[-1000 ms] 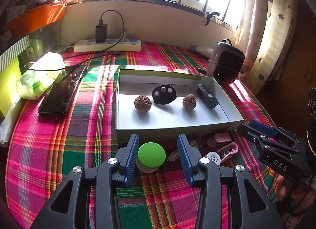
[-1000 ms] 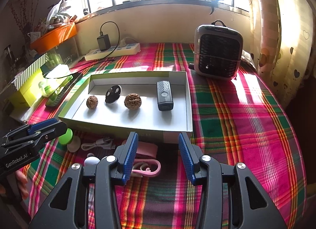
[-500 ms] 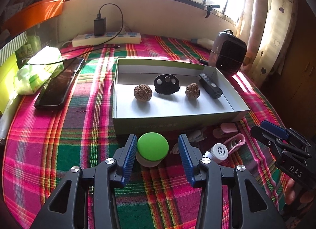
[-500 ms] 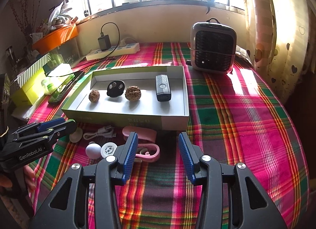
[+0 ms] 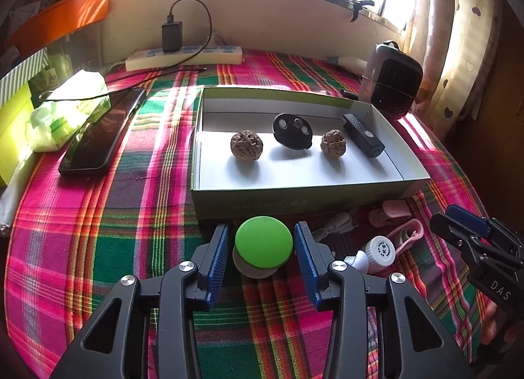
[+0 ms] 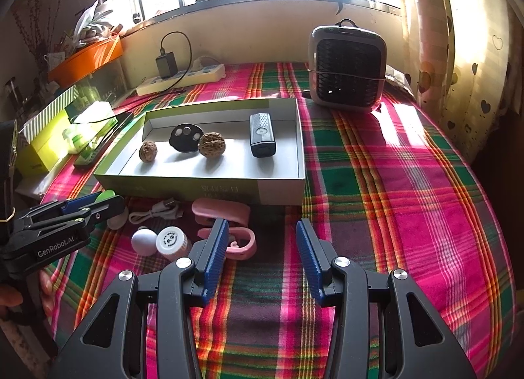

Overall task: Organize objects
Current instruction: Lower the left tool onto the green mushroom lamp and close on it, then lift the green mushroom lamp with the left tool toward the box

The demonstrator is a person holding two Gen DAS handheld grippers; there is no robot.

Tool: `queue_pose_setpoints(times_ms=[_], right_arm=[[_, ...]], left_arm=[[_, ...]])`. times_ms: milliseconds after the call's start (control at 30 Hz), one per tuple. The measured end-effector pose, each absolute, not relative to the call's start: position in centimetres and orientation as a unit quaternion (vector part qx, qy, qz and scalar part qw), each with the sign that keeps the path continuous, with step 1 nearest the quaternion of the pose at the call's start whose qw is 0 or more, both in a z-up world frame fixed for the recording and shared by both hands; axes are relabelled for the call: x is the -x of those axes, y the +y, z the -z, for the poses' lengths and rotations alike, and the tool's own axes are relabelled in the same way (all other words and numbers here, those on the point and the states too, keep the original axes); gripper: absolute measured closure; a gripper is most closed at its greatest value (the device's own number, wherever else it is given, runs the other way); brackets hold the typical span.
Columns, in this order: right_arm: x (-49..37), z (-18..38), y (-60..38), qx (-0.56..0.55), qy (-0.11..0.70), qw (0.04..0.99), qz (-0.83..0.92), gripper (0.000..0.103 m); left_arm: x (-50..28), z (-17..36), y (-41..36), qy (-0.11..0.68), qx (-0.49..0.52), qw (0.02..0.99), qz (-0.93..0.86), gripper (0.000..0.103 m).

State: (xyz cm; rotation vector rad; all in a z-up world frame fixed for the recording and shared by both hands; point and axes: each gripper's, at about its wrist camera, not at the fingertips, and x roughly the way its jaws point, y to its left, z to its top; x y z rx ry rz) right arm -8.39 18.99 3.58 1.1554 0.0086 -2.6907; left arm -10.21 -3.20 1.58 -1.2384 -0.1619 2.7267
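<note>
The green-capped round object (image 5: 263,246) is lying on the plaid worktop (image 5: 98,231) between the blue pads of the left hand-held gripper (image 5: 262,248), just in front of the near wall of the shallow box (image 5: 294,204). The jaws have just been closing around it from a wider spread; a narrow gap is showing on each side, so the pads are not yet pressing — the pick-up is judged to be beginning, with the box as the likely destination.

The right hand-held gripper (image 6: 260,248) is hovering released over bare cloth, grasping nothing.

Count, moving outward from the left hand-held gripper:
- to its right on the cloth — one white-capped bottle (image 5: 381,249), one white ball (image 6: 144,241), one pink hook (image 6: 240,244), one pink clip (image 6: 221,212), one coiled white cable (image 6: 157,212);
- ahead, inside the box — two walnuts (image 5: 246,145), one black oval fob (image 5: 292,131), one black rectangular remote (image 5: 363,135);
- beyond and left — one phone (image 5: 101,133); beyond and right — one small heater (image 5: 391,81).
</note>
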Motion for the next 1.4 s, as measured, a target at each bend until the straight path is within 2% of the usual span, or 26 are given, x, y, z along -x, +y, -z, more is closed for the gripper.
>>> queue_pose_setpoints(times_ms=[33, 500, 833, 1100, 1233, 1400], right_arm=[[8.4, -3.5, 19.0, -0.395, 0.003, 0.107, 0.913, 0.058], [9.2, -2.1, 18.5, -0.420, -0.035, 0.172, 0.891, 0.058], [9.2, -1.6, 17.8, -0.428, -0.032, 0.194, 0.882, 0.058], [7.6, -1.7, 17.2, -0.429, -0.024, 0.217, 0.876, 0.058], [7.2, -1.9, 16.7, -0.425, 0.008, 0.197, 0.883, 0.058], [6.2, -3.0, 15.2, -0.388, 0.019, 0.234, 0.891, 0.058]], left_arm=[[10.2, -1.5, -3.3, -0.056, 0.413, 0.073, -0.906, 0.071], [7.4, -1.7, -4.3, -0.070, 0.413, 0.099, -0.903, 0.072], [6.1, -1.5, -5.1, -0.077, 0.417, 0.102, -0.900, 0.072], [5.9, -1.6, -5.9, -0.084, 0.414, 0.099, -0.901, 0.072], [5.8, -1.7, -6.4, -0.087, 0.413, 0.096, -0.902, 0.072], [5.5, -1.7, -6.7, -0.090, 0.413, 0.097, -0.901, 0.072]])
